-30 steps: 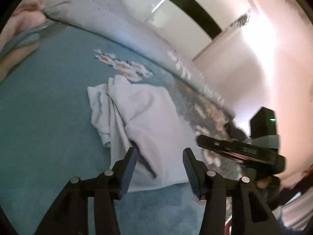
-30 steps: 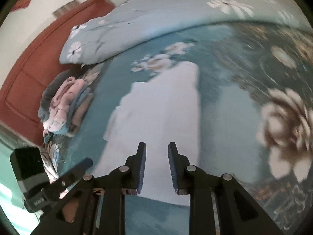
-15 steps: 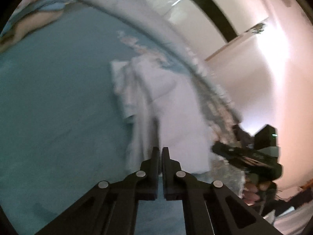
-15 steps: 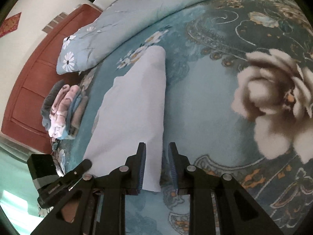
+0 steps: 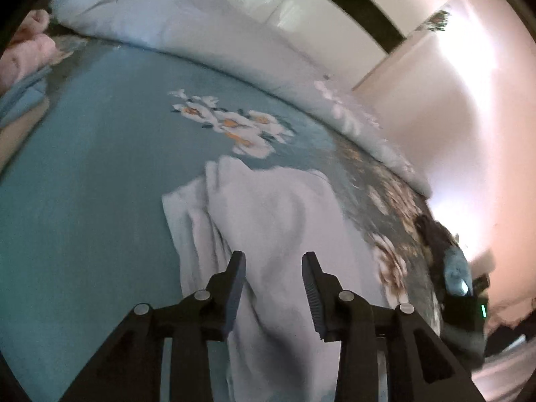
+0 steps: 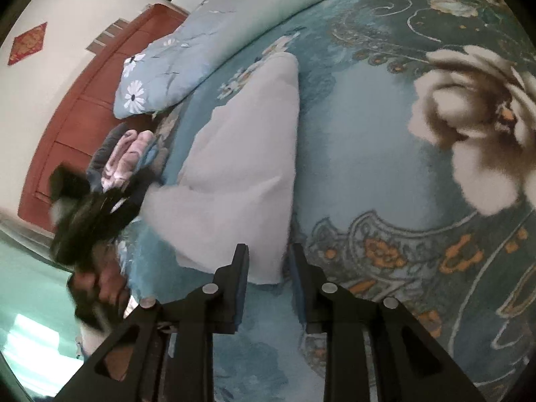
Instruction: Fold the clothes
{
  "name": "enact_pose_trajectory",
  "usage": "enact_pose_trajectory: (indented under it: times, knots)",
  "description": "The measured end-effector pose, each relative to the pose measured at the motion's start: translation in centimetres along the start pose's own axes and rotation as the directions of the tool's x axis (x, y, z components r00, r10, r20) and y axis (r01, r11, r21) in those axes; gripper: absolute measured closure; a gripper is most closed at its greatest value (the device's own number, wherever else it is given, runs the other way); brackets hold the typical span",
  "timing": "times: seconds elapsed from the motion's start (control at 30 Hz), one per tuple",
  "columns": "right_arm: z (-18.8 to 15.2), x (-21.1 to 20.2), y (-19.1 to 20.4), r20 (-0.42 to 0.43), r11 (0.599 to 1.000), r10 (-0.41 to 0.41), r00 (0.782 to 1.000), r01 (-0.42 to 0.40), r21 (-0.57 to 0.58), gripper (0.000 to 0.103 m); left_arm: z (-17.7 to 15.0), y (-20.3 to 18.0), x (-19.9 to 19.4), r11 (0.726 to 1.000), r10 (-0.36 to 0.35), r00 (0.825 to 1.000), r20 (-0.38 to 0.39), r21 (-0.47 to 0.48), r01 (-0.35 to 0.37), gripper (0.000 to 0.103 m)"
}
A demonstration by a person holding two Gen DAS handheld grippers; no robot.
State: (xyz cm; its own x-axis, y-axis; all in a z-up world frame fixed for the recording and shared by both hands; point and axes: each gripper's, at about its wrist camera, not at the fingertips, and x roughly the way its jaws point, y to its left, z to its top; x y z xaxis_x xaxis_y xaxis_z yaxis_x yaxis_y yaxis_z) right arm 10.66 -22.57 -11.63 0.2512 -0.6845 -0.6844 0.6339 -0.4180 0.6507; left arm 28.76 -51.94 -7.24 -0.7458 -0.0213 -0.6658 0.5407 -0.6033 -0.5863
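Note:
A pale lilac garment [image 5: 274,207] lies rumpled on the teal flowered bedspread [image 5: 83,184]. My left gripper [image 5: 274,261] hovers over its near part. Its jaws are opening, with cloth under the gap and neither pad pressing on it. In the right wrist view the garment [image 6: 248,154] runs away from me as a long smooth panel. My right gripper [image 6: 269,251] sits at its near corner. Its jaws are opening too, and the corner lies loose between them. The left gripper [image 6: 90,207] shows as a dark blur at the left, with a hand [image 6: 107,288] below it.
A light blue daisy-print quilt [image 6: 187,57] is bunched along the far side of the bed. A stack of folded clothes [image 6: 124,157], pink on top, sits beside a red-brown wooden panel [image 6: 73,107]. A large cream flower print [image 6: 475,124] lies right of the garment.
My left gripper stood open, shut half a second ago, and is open again over the garment. My right gripper came down to the garment's near corner and its jaws widened slightly.

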Motion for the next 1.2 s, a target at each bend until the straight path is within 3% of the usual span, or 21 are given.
enact_pose_trajectory:
  times: [0.1,0.17,0.27,0.4,0.5,0.57,0.63,0.77,0.97,1.0,1.1,1.13,1.17,1.2]
  knots:
    - [-0.4,-0.3,-0.3,0.0,1.0,0.006,1.0,-0.006,0.007,0.067,1.9,1.6,0.9,0.993,-0.06,0.998,-0.027,-0.107,0.057,0.064]
    - [-0.6,-0.3,-0.4,-0.001,1.0,0.01,1.0,-0.01,0.005,0.067,2.0,1.9,0.8,0.994,-0.021,1.0,0.007,-0.103,0.022,0.056]
    - [-0.7,0.7,-0.4,-0.02,1.0,0.013,1.0,-0.013,0.016,0.067,2.4,1.7,2.5,0.996,0.078,0.996,-0.041,-0.034,-0.079,0.054]
    - [-0.6,1.6,-0.2,-0.028,0.999,0.033,0.999,-0.033,0.03,0.067,3.2,2.7,4.2,0.997,0.036,0.998,-0.048,-0.065,-0.039,0.054]
    - [-0.5,1.6,-0.1,-0.032,0.999,0.037,0.999,-0.036,0.026,0.067,3.7,2.3,4.8,0.998,0.042,0.999,-0.031,-0.034,-0.043,0.062]
    - [-0.6,1.7,-0.1,-0.033,0.999,0.039,0.999,-0.038,0.029,0.067,4.0,1.8,5.0,0.999,0.05,0.998,-0.03,-0.009,-0.05,0.101]
    - [-0.6,1.7,-0.2,-0.035,0.999,0.043,0.998,-0.042,0.032,0.067,4.2,1.5,4.7,0.998,0.057,0.998,-0.024,0.012,-0.057,0.1]
    - [-0.7,1.6,-0.3,-0.04,0.999,0.047,0.998,-0.046,0.023,0.067,5.3,1.8,2.8,0.998,0.06,0.996,0.067,0.029,-0.062,0.1]
    - [-1.1,1.4,-1.0,-0.039,0.997,0.062,0.997,-0.061,0.036,0.067,5.8,5.0,4.1,0.995,0.099,0.995,0.015,-0.023,-0.099,0.1]
    - [-1.1,1.3,-1.1,-0.038,0.997,0.063,0.997,-0.062,0.037,0.067,5.8,5.4,3.9,0.997,0.069,0.997,0.018,-0.046,-0.068,0.1]
    - [-1.1,1.3,-1.2,-0.033,0.997,0.071,0.997,-0.069,0.041,0.067,5.9,6.7,3.0,0.991,-0.04,0.999,0.03,-0.128,0.044,0.096]
    - [-1.1,1.3,-1.2,-0.031,0.996,0.075,0.997,-0.073,0.043,0.067,5.9,7.0,2.8,0.987,-0.054,0.998,0.036,-0.15,0.059,0.082]
    - [-1.1,1.4,-1.1,-0.03,0.996,0.082,0.996,-0.08,0.045,0.067,5.8,7.1,2.6,0.986,-0.044,0.998,0.038,-0.158,0.049,0.053]
    - [-0.9,1.6,-1.0,-0.031,0.995,0.093,0.995,-0.092,0.048,0.067,5.6,7.1,2.7,0.988,-0.027,0.999,0.029,-0.149,0.031,0.04]
